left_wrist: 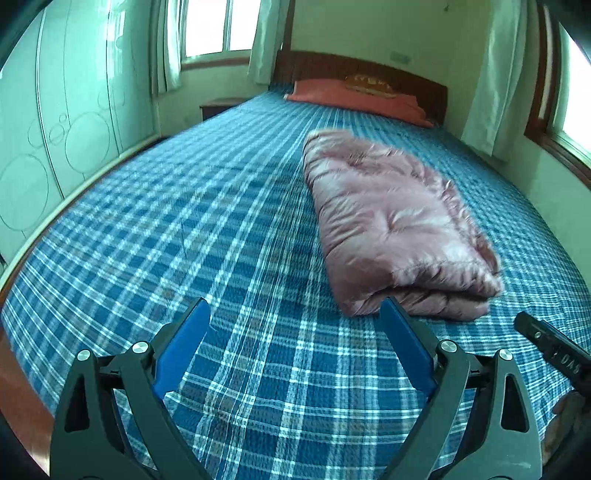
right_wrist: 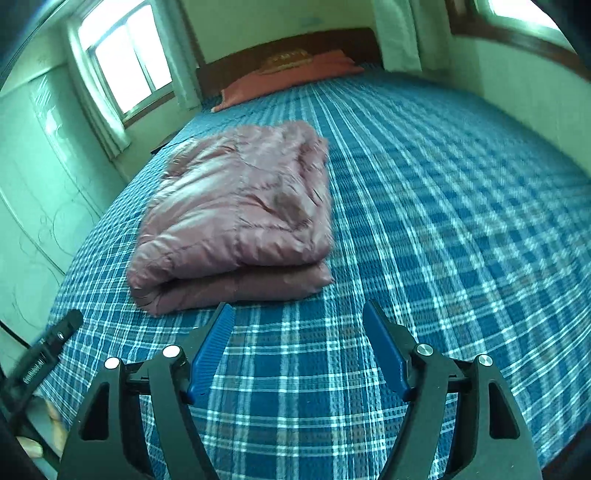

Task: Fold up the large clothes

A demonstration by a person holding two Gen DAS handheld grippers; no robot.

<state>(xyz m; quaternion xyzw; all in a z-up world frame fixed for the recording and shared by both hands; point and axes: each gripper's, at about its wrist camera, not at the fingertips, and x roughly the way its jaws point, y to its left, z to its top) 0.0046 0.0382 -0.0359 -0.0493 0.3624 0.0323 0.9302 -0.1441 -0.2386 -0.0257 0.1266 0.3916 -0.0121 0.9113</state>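
**Desk:** While both tools hang over the bed, where does the garment lie?

**Photographer:** A pink padded jacket [left_wrist: 397, 225] lies folded into a thick rectangular bundle on the blue plaid bedspread [left_wrist: 221, 229], roughly mid-bed, its long side running toward the headboard [left_wrist: 354, 68]. At the near end, a fold shows one layer stacked on another. Seen from the right wrist, the same jacket [right_wrist: 236, 218] sits left of centre on the bedspread [right_wrist: 443, 221].

**Desk:** And the grippers?

**Photographer:** The left gripper [left_wrist: 295, 314] is spread wide, blue pads apart, with only plaid cloth between them; its right-hand pad tip sits just in front of the bundle's near edge, and contact cannot be judged. The right gripper [right_wrist: 297, 314] is likewise parted and holds nothing, hovering over the bedspread just beside the jacket's near right corner. Each tool pokes into the other's view at the frame edge.

**Desk:** Background?

**Photographer:** An orange-red pillow [left_wrist: 354, 98] lies against the dark wooden headboard, with something patterned on top, too blurred to identify. Pale curtains [left_wrist: 262, 40] flank a bright window [left_wrist: 218, 26], and a light wardrobe [left_wrist: 55, 110] with circle motifs stands along the bed's left side.
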